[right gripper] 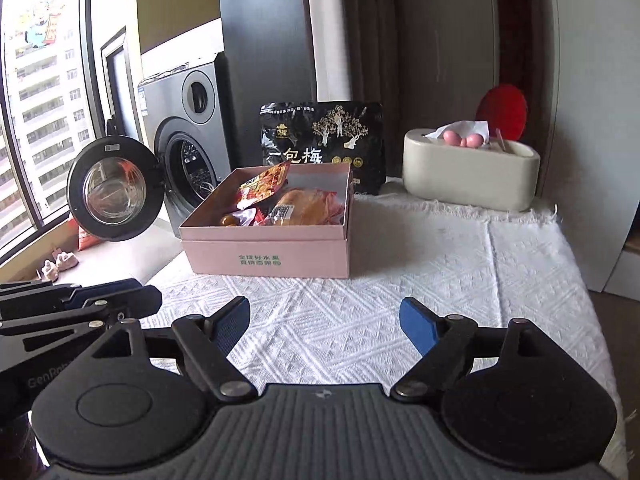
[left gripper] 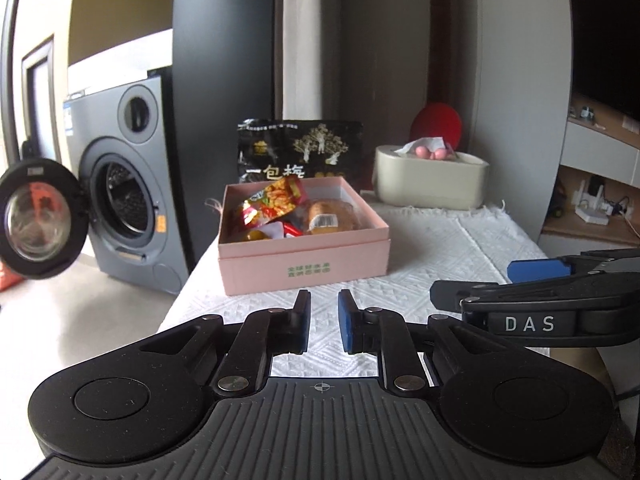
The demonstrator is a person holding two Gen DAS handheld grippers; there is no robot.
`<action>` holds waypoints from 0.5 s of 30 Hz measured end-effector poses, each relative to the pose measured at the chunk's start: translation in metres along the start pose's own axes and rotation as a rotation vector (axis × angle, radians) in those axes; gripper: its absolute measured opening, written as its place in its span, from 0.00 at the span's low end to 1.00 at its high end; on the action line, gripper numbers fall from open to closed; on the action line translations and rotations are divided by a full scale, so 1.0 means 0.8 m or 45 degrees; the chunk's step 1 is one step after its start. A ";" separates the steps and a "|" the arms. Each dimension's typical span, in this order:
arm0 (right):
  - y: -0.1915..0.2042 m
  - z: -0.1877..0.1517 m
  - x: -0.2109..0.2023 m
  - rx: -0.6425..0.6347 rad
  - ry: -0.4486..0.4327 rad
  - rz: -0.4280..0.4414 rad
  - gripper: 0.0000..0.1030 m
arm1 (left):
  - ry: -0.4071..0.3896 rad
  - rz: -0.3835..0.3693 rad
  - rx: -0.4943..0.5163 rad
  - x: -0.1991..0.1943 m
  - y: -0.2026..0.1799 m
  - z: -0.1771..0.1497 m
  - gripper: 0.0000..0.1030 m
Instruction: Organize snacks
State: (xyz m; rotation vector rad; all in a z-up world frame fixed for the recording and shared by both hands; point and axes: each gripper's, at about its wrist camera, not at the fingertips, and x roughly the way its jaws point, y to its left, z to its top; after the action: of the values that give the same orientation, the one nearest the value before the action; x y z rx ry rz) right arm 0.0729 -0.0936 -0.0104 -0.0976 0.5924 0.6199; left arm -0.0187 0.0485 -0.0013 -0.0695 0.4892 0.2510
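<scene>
A washing machine (right gripper: 188,148) with its door swung open is seen beyond the table (right gripper: 500,280); window and high-rises are shown only in the right view. The pink box (left gripper: 304,256) of snacks (right gripper: 288,204) is set near the table's left edge. Bare cloth is left before it. The right hand-held gripper (right gripper: 325,322) is spread wide and empty; the left hand-held gripper (left gripper: 324,322) is narrowly parted, empty.

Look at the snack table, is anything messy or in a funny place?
Mostly tidy. The big black snack bag stands behind the pink box, not inside with the other snacks. The red packet pokes above the box's rim. Nothing is spilled.
</scene>
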 end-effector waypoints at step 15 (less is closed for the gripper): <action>-0.004 -0.013 -0.021 0.028 -0.010 -0.008 0.80 | 0.031 -0.009 -0.042 -0.014 -0.006 0.005 0.16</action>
State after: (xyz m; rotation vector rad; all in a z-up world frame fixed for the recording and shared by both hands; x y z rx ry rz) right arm 0.0582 -0.1077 -0.0102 -0.0764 0.5911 0.6072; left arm -0.0252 0.0420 0.0076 -0.1067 0.5086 0.2516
